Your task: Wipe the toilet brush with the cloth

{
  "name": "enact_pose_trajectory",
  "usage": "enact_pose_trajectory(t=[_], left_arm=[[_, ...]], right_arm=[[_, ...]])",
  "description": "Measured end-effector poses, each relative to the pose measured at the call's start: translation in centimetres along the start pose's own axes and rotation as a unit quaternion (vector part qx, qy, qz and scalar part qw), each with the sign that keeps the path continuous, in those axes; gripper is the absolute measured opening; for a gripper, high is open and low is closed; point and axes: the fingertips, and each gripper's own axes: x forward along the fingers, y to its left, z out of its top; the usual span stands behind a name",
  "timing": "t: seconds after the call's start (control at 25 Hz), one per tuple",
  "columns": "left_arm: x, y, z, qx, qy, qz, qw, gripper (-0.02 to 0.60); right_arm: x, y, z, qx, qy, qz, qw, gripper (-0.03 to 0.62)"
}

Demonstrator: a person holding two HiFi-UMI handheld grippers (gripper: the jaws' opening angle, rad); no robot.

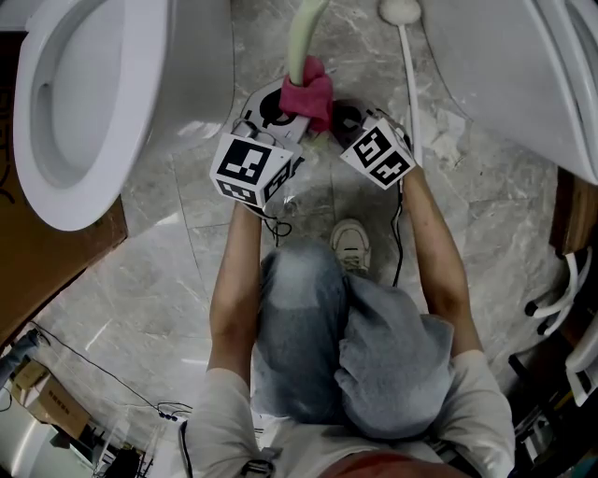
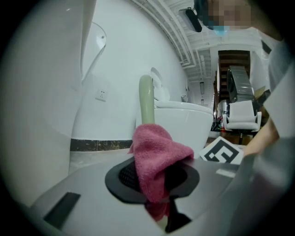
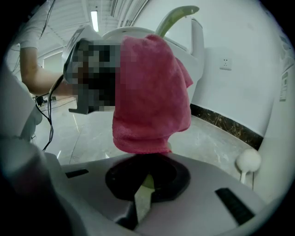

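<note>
The left gripper (image 2: pixel 154 183) pinches the pink cloth (image 2: pixel 156 154) round the pale-green toilet brush handle (image 2: pixel 146 99); the right gripper (image 3: pixel 146 179) clamps that handle, cloth just ahead.

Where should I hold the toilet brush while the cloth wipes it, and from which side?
Take the handle low down, just under the cloth, coming from the person's side as the right tool does. It is slim there, so the jaws close across it, and the length above is left free for wiping.

Right gripper (image 3: pixel 145 183) clamped on the pale-green toilet brush handle (image 3: pixel 178 14), with the pink cloth (image 3: pixel 152 92) draped over it, before a white toilet (image 3: pixel 199 44).
</note>
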Motion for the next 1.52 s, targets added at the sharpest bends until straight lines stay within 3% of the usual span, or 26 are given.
enact_pose_trajectory(t=[0.28,0.72,1.52], left_arm=[[-0.3,0.6,5.2,0.009,-0.031,0.005,0.9995,0.091],[-0.7,0.7,10.2,0.037,-0.061,0.035,0.9969,0.141],[-6.1,-1.2,13.6,0.036,-0.116,0.052,0.9913,0.153]], right_arm=[[0.0,0.0,0.1,0.000,0.002,-0.001,1.000,-0.006],[-0.1,-0.1,0.1,0.003,0.000,-0.008,1.000,-0.006],[0.0,-0.2,0.1,0.006,0.012,-0.040,0.999,-0.006]])
